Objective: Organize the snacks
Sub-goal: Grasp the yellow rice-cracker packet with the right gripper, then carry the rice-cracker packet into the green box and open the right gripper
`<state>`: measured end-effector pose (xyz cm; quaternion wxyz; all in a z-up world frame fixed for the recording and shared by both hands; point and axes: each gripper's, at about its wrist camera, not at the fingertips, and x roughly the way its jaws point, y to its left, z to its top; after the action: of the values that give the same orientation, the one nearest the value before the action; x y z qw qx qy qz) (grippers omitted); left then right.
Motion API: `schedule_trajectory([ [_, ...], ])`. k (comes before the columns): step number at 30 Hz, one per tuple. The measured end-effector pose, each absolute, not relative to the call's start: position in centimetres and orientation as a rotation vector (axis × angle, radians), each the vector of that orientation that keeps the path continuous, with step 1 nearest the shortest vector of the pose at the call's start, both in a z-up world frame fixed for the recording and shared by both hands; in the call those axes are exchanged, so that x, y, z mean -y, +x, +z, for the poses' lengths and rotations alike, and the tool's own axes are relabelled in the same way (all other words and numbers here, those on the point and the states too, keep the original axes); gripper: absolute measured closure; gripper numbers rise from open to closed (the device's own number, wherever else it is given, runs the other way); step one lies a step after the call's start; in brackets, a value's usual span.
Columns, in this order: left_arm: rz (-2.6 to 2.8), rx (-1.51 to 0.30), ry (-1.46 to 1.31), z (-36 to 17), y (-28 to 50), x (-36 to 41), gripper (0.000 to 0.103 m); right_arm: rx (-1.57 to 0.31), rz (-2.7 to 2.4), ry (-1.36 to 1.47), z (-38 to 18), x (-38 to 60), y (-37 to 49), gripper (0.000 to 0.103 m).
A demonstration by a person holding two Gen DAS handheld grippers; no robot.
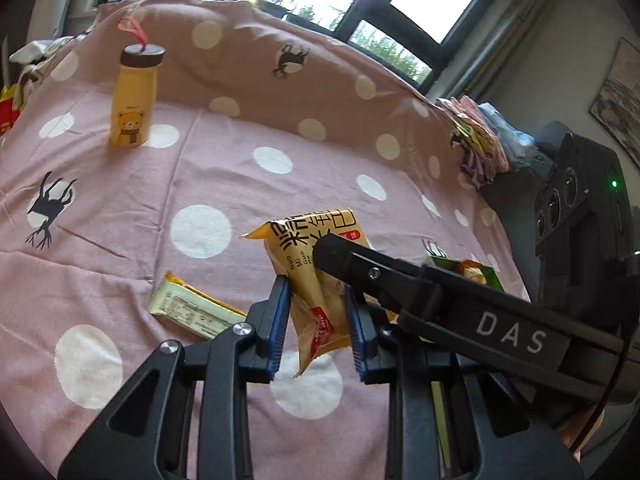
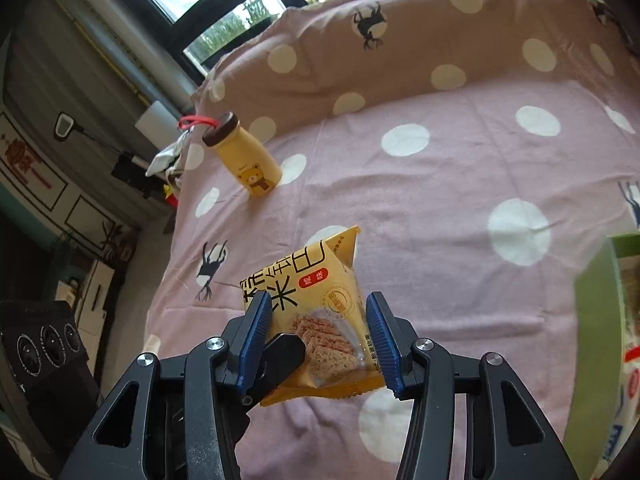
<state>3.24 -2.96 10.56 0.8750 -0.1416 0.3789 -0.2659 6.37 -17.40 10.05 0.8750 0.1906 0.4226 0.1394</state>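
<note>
Yellow foil is what both grippers meet on: the snack packet (image 1: 316, 280) hangs above the pink dotted bedspread (image 1: 224, 168), its long axis running away from the left gripper (image 1: 318, 320), whose jaws are closed on its narrow lower end. The right gripper (image 2: 320, 336) comes in from the side, its jaws set across the packet's wider body and seemingly pressing its edges, so both hands are equally near. A second, pale wrapped bar (image 1: 192, 312) lies flat on the bed just left of the left gripper. A green box (image 2: 600, 340) sits at the right edge, probably the destination. The yellow bear bottle (image 1: 134, 96) stands upright well apart, obstructing nothing.
</note>
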Motion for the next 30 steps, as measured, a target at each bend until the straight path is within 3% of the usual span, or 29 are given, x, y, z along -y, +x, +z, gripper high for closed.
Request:
schedule_trajectory([
  [14, -0.836, -0.720, -0.106, 12.5, -1.4, 13.3, 0.076, -0.673, 0.042, 0.596, 12.4, 28.8, -4.4, 0.051],
  [30, -0.991, -0.848, -0.048, 10.0, -0.3, 23.1, 0.076, -0.679, -0.176, 0.734, 9.9, 36.9, -6.9, 0.051],
])
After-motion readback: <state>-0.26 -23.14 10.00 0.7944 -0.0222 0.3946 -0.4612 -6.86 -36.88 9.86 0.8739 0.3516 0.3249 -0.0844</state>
